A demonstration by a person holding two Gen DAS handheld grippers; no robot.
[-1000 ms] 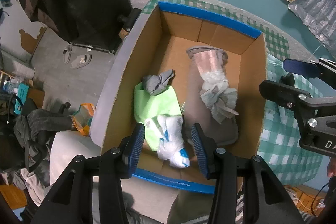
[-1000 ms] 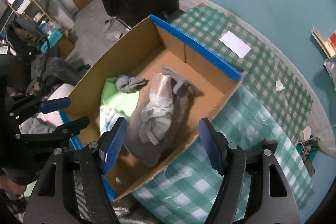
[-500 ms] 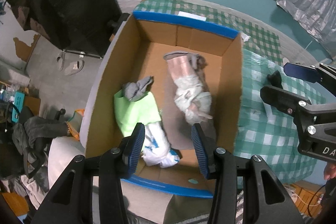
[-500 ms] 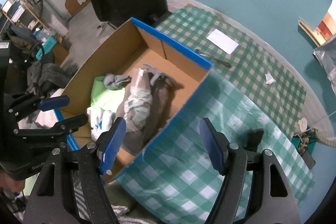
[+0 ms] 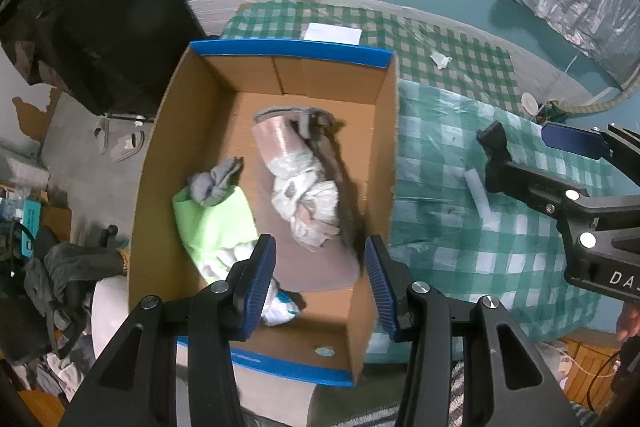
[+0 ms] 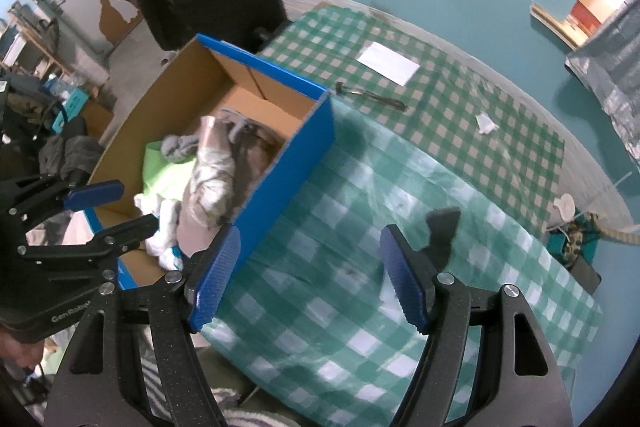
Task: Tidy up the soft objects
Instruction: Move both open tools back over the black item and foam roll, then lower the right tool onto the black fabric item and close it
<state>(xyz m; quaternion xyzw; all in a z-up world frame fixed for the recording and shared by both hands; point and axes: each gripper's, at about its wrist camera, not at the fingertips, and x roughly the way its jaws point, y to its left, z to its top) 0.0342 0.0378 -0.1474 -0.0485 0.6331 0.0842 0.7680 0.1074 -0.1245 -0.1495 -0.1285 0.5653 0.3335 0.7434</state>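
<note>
A blue-edged cardboard box (image 5: 384, 131) (image 6: 296, 147) stands on the left end of the checked table. In it lie a lime green cloth (image 5: 216, 223), a grey sock ball (image 5: 214, 181), a pale bundle in clear plastic (image 5: 298, 179) on a grey-brown cloth (image 5: 316, 267), and a white and blue sock (image 5: 280, 307). My left gripper (image 5: 320, 283) is open and empty above the box's near end. My right gripper (image 6: 310, 275) is open and empty above the tablecloth, right of the box.
A green checked cloth (image 6: 400, 227) covers the table. On it lie a white paper (image 6: 388, 63), a metal utensil (image 6: 372, 95), a crumpled scrap (image 6: 486, 123) and a black object (image 6: 440, 231). Clutter and a black chair (image 5: 92, 11) stand left of the table.
Both grippers have pulled back and to the right, away from the box. The box looks smaller and more of the tablecloth shows. Both stay open and empty.
</note>
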